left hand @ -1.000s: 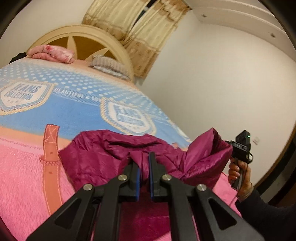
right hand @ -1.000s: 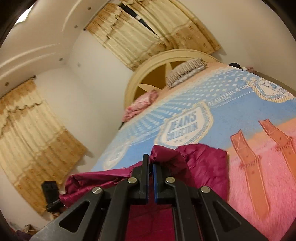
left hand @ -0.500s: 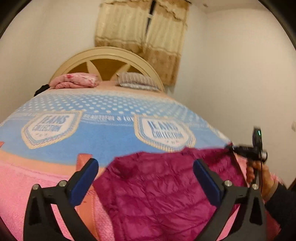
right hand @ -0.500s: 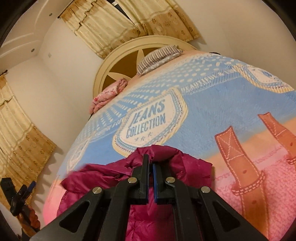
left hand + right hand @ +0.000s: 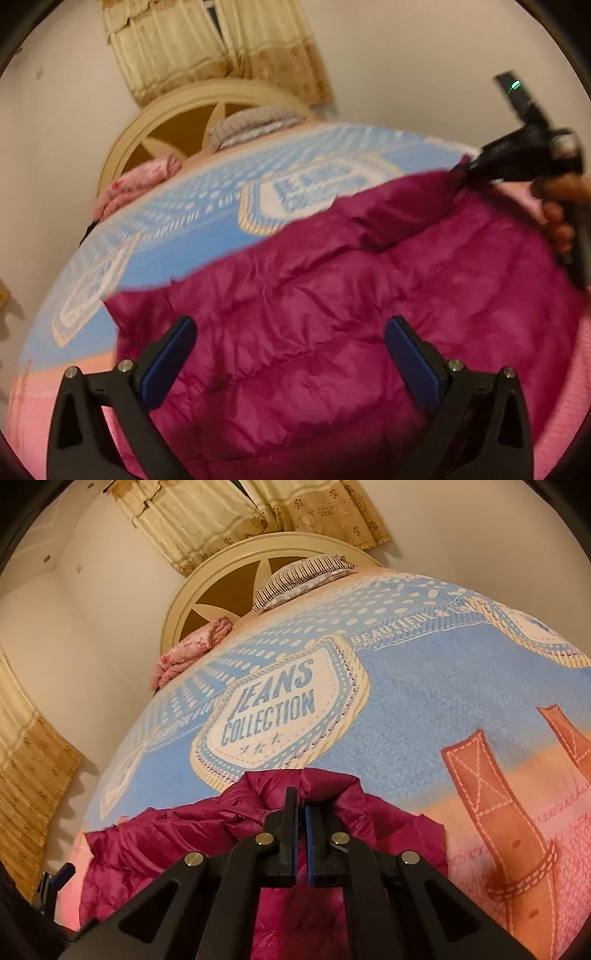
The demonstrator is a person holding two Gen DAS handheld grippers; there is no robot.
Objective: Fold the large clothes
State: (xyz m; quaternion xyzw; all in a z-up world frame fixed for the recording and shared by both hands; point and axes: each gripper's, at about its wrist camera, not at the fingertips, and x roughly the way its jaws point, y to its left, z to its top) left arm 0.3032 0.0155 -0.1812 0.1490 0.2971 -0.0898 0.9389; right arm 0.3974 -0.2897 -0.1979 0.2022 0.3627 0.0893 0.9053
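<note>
Left wrist: I'm holding my left gripper (image 5: 290, 334) wide apart, gripping nothing, above the jacket (image 5: 332, 314) lying on the blanket (image 5: 177, 229).

Right wrist: I'm keeping my right gripper (image 5: 301, 812) clamped on the jacket's (image 5: 177, 834) bunched edge.

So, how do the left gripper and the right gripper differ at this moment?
The left gripper is wide open with nothing between its blue pads, above the magenta jacket. The right gripper is shut, pinching the jacket's edge. Both are black with blue pads, over the bed blanket.
</note>
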